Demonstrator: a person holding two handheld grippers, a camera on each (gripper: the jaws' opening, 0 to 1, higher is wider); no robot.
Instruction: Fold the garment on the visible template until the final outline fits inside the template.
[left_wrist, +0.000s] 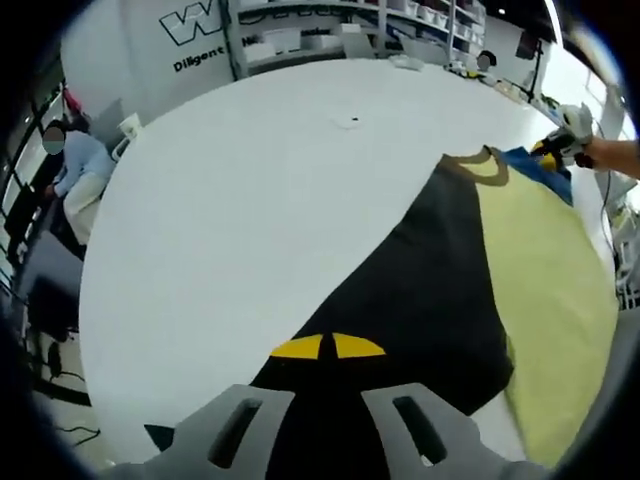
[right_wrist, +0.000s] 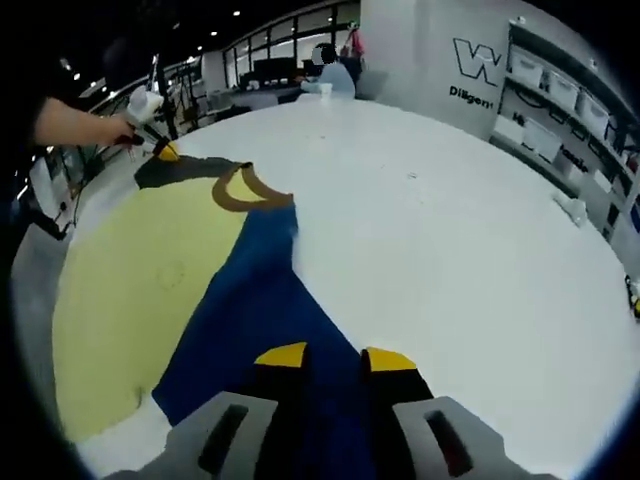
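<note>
In the left gripper view, the left gripper (left_wrist: 328, 350) reaches forward low over the large white round surface (left_wrist: 250, 220), its grey arms rising from the bottom edge and its yellow-tipped fingers (left_wrist: 297, 347) pressed nearly together on the near edge of the flat dark cloth garment (left_wrist: 420, 290), pinching the fabric. The garment lies on the right part of the surface, partly over the pale yellow-green sheet template (left_wrist: 555, 300) (matte, smooth, with a curved outer edge). A tan neckband curves at the garment's far end, next to a strip of blue. There the right gripper (left_wrist: 560, 140) comes in from the right, held by a bare hand. Behind stand grey shelving, a white wall with dark lettering, and a seated person in light blue at far left.

In the right gripper view, the right gripper (right_wrist: 328, 358) pinches the blue side of the garment (right_wrist: 265, 300), yellow fingers (right_wrist: 283, 355) slightly apart with cloth between. The template (right_wrist: 140, 290) lies left of it. The left gripper (right_wrist: 150, 125) holds the far corner, a hand around it.
</note>
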